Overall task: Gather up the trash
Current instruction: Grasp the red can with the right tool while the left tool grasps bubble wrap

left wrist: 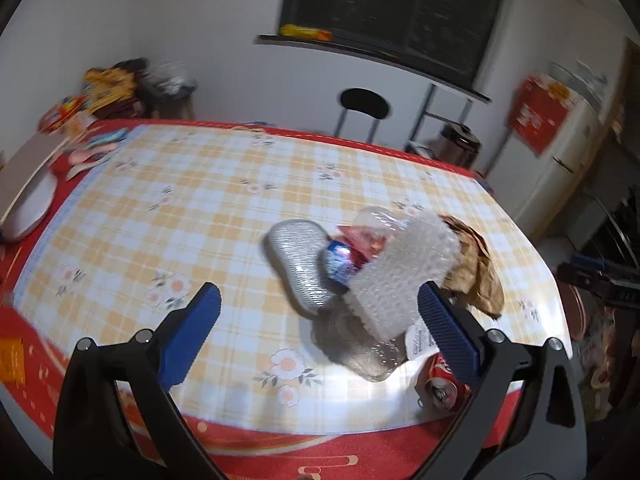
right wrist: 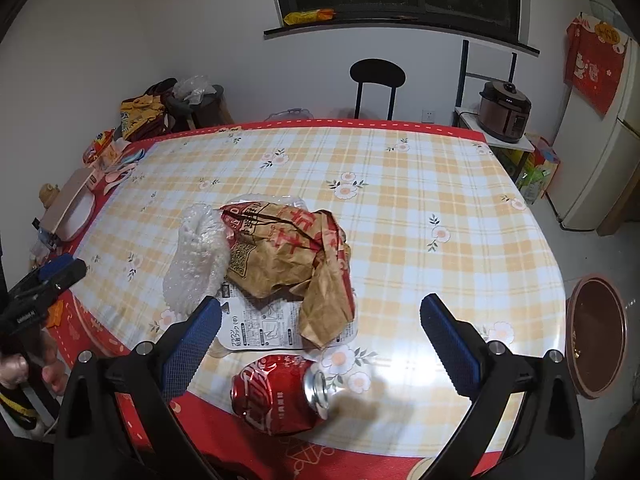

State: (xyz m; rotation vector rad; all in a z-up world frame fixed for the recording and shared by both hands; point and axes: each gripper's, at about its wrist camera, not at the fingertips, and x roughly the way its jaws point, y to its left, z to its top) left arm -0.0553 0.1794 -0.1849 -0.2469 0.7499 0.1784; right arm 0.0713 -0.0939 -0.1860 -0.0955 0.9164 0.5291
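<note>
A heap of trash lies on the checked tablecloth (right wrist: 420,208). A crushed red cola can (right wrist: 280,394) lies at the near edge, just in front of my open, empty right gripper (right wrist: 320,332). Behind it are a crumpled brown paper bag (right wrist: 288,256), a white printed sheet (right wrist: 260,328) and a roll of bubble wrap (right wrist: 200,256). In the left wrist view my left gripper (left wrist: 320,320) is open and empty, with the bubble wrap (left wrist: 400,272), a silver pouch (left wrist: 300,264), clear plastic packaging (left wrist: 360,340) and the can (left wrist: 440,384) ahead of it.
A round brown bin (right wrist: 598,336) stands on the floor right of the table. A white box and assorted clutter (right wrist: 80,204) sit at the table's left edge. A black chair (right wrist: 376,80) stands behind the table, a rice cooker (right wrist: 506,110) and fridge (right wrist: 600,152) to the right.
</note>
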